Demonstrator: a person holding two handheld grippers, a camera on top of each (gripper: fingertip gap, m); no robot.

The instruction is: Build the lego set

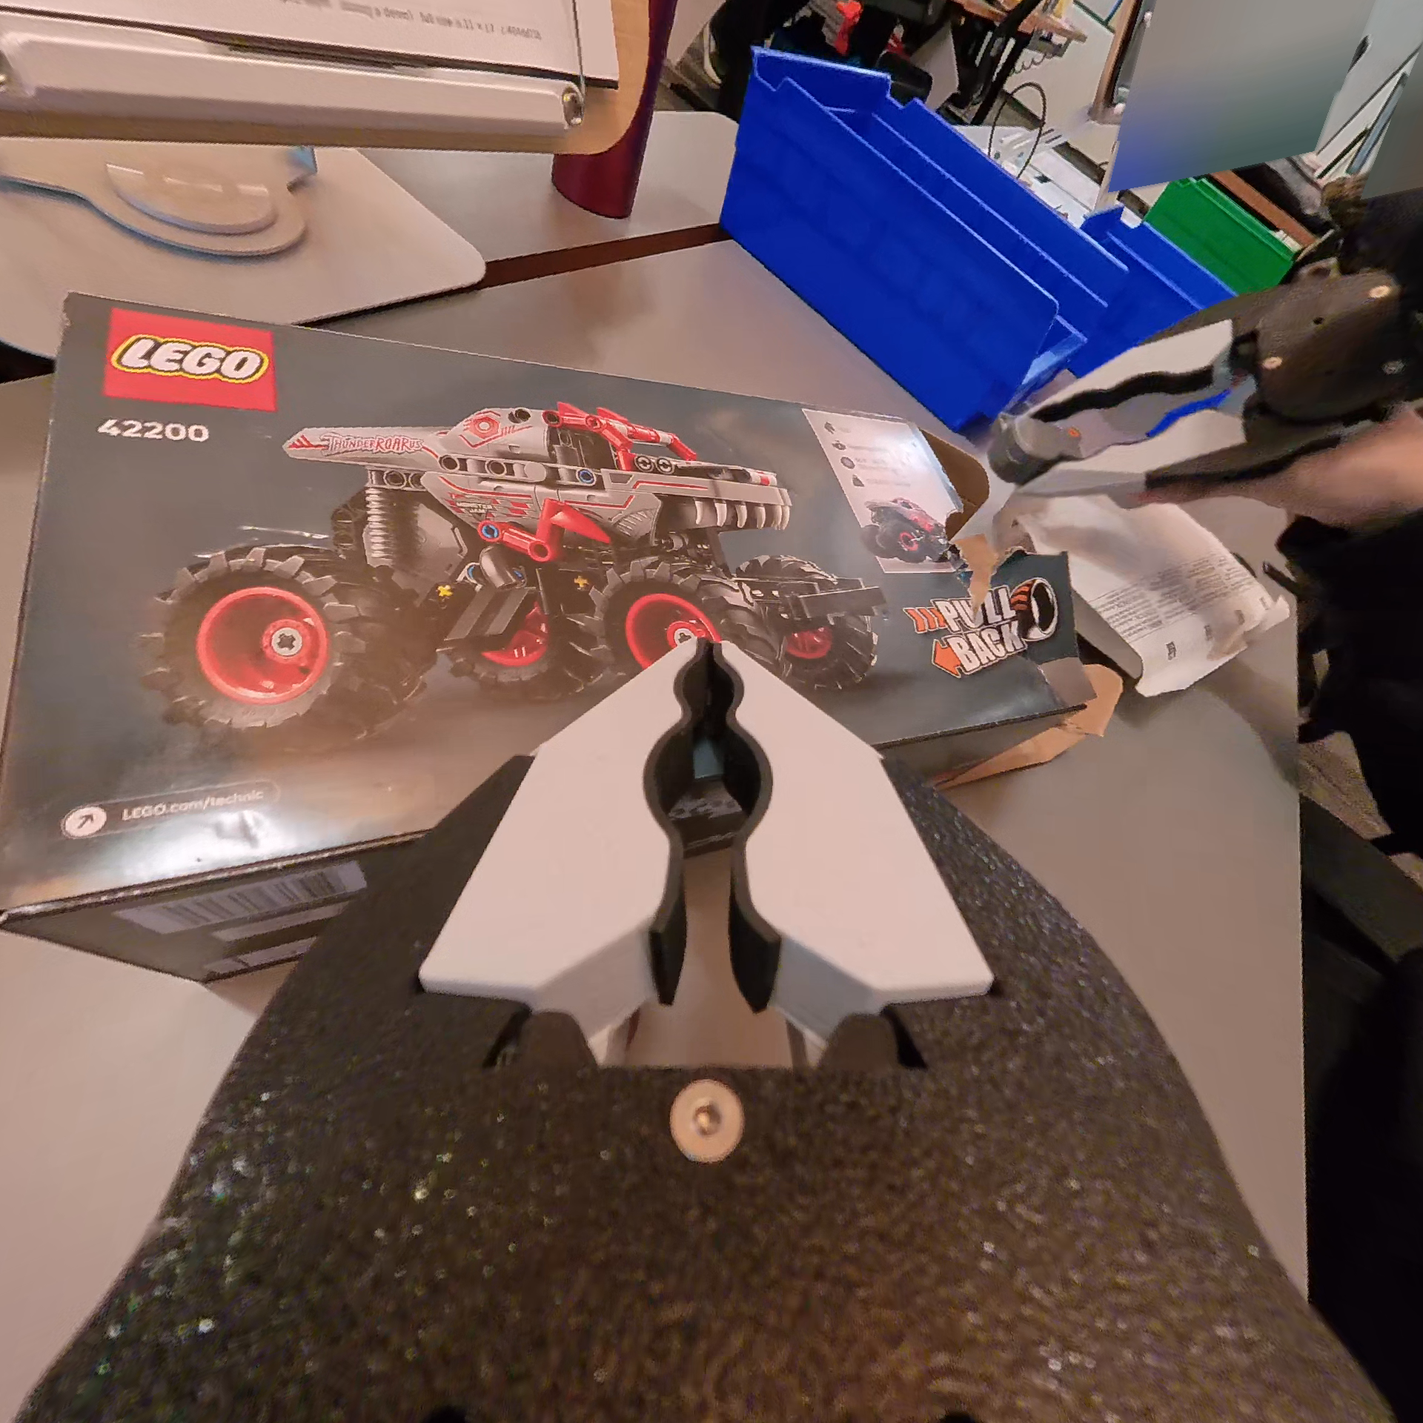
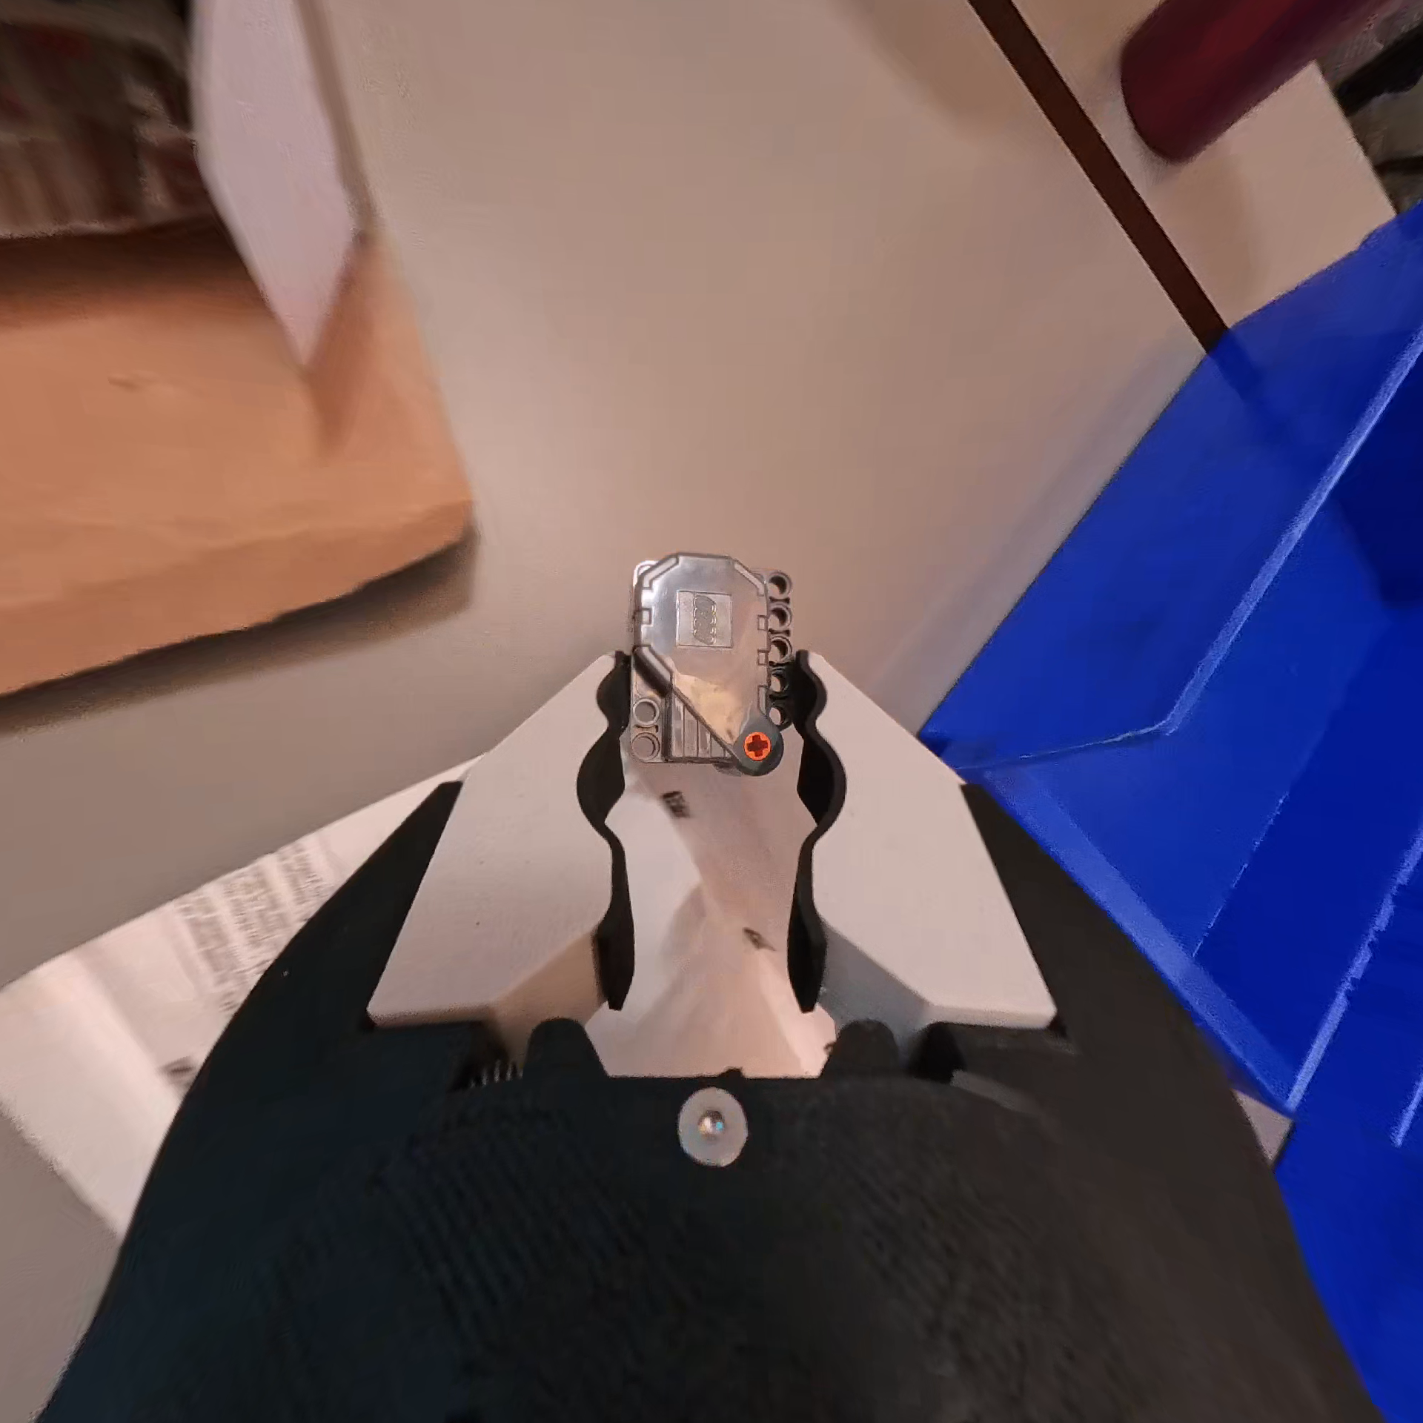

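Left gripper (image 1: 709, 654): fingers pressing together, grasping nothing, hovering over the lego box (image 1: 462, 585), which is lying flat on the grey table (image 1: 1116, 885) with its torn flap at 3 o'clock. Right gripper (image 2: 710, 678): clenching a grey motor block (image 2: 704, 662) with an orange axle hole, above the table. Blue bins (image 2: 1232, 616) sitting at 3 o'clock; printed paper sheet (image 2: 231, 924) lying at 8 o'clock.

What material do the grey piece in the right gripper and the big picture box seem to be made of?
Grey piece: probably hard plastic, glossy, since light glares off its face. Box: printed cardboard with a slight sheen; its torn right end shows brown, fibrous board. The right gripper is shut on the grey piece.
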